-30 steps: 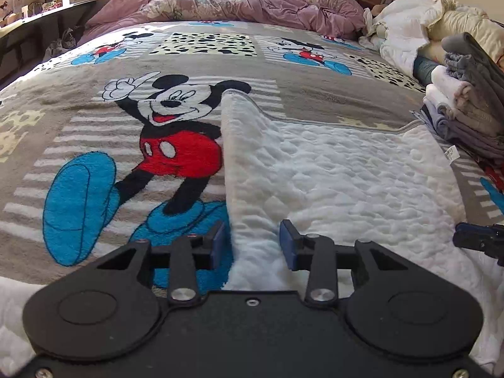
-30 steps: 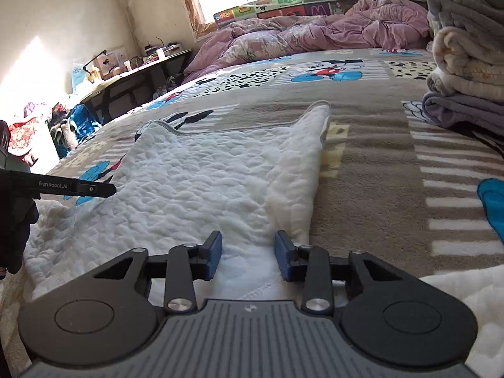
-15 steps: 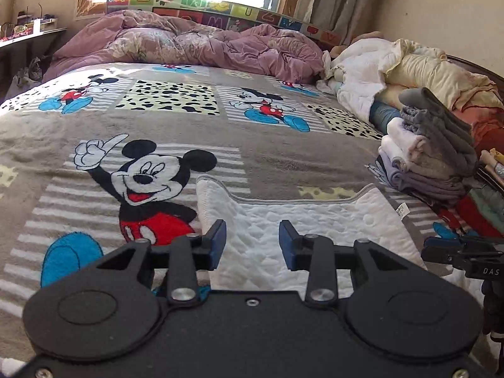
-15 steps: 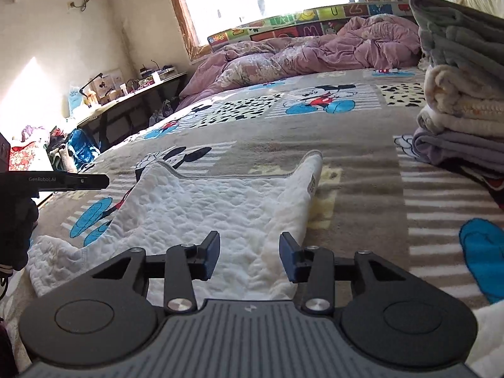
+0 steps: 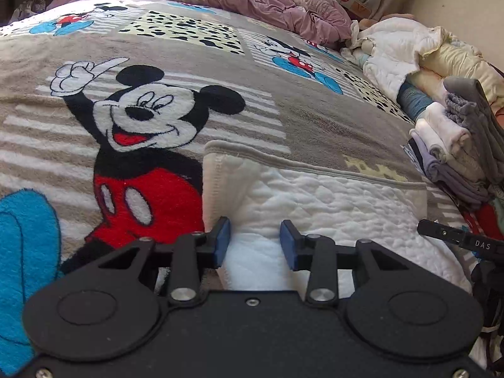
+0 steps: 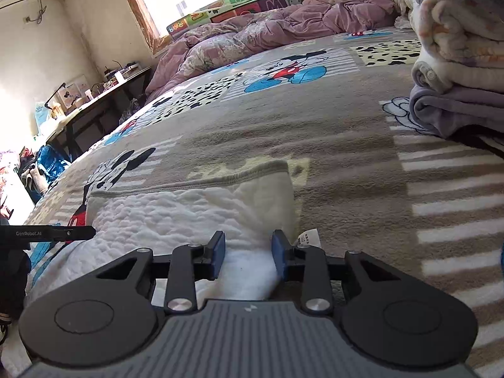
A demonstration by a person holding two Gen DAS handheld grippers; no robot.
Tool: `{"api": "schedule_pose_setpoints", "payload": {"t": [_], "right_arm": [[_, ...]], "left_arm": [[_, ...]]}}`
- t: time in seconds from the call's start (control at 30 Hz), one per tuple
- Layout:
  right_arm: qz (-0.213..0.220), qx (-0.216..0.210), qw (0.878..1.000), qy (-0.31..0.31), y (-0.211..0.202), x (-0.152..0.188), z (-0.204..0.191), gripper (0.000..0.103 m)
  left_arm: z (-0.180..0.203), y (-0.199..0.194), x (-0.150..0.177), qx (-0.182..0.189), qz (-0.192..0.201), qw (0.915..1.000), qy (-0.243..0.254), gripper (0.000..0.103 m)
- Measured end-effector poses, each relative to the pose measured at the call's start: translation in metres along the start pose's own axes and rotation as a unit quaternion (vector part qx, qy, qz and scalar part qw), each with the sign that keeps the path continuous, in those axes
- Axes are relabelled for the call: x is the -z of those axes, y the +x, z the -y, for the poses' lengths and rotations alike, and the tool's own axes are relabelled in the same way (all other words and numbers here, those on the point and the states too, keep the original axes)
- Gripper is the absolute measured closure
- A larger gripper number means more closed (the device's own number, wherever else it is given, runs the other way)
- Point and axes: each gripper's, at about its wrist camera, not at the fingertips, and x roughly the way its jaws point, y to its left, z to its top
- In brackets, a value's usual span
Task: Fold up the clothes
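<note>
Cartoon-mouse blanket (image 5: 163, 63) covers the whole bed and is the reference for everything below. Crumpled pink duvet (image 5: 283, 3) is bunched at its far end, under the window. Stack of folded clothes (image 6: 456, 63) sits on its right-hand side; a loose heap of white and cream bedding (image 5: 409, 47) lies beyond that stack, toward the wall.

White quilted garment (image 5: 330, 201) lies flat on the near part of the blanket, grey-trimmed edge facing the far end, its left side just beside the big mouse print's red shorts. Small label (image 6: 307, 238) sticks out at its right near corner.

Left gripper (image 5: 255, 241): blue pads (image 5: 220, 242) straddle a raised fold of the white fabric at the garment's left near edge. Pads look partly apart; can't tell whether they actually pinch it.

Right gripper (image 6: 248, 253): jaws closing, white fabric bunched between them at the garment's right near corner, label just right of it. The fabric fills the gap; firm clamp not confirmable.
</note>
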Motion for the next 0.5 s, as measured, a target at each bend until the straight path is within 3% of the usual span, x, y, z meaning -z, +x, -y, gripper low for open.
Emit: {"api": "schedule_pose_setpoints", "payload": {"t": [0.1,0.17,0.3,0.43,0.5], "right_arm": [[-0.012,0.008,1.000,-0.002,-0.003,-0.010,-0.006,0.069],[-0.003,0.012,0.999,-0.046,-0.014,-0.018,-0.026,0.067],[0.021,0.013,0.996,-0.090,-0.011,-0.041,-0.041,0.066],[-0.009,0.002,1.000,-0.011,0.031,-0.041,-0.002,0.065],[-0.004,-0.027,0.998,0.048,0.037,-0.033,0.024,0.071]], "left_arm": [[0.007,-0.020,-0.012,0.002,0.017,0.9998,-0.004,0.068],[0.022,-0.037,-0.024,0.005,0.053,0.9983,0.024,0.068],[0.022,-0.024,-0.038,0.023,0.068,0.9972,0.020,0.068],[-0.015,0.028,-0.029,-0.016,0.009,0.9992,-0.035,0.073],[-0.022,0.028,-0.029,0.000,0.012,0.9983,-0.057,0.072]]}}
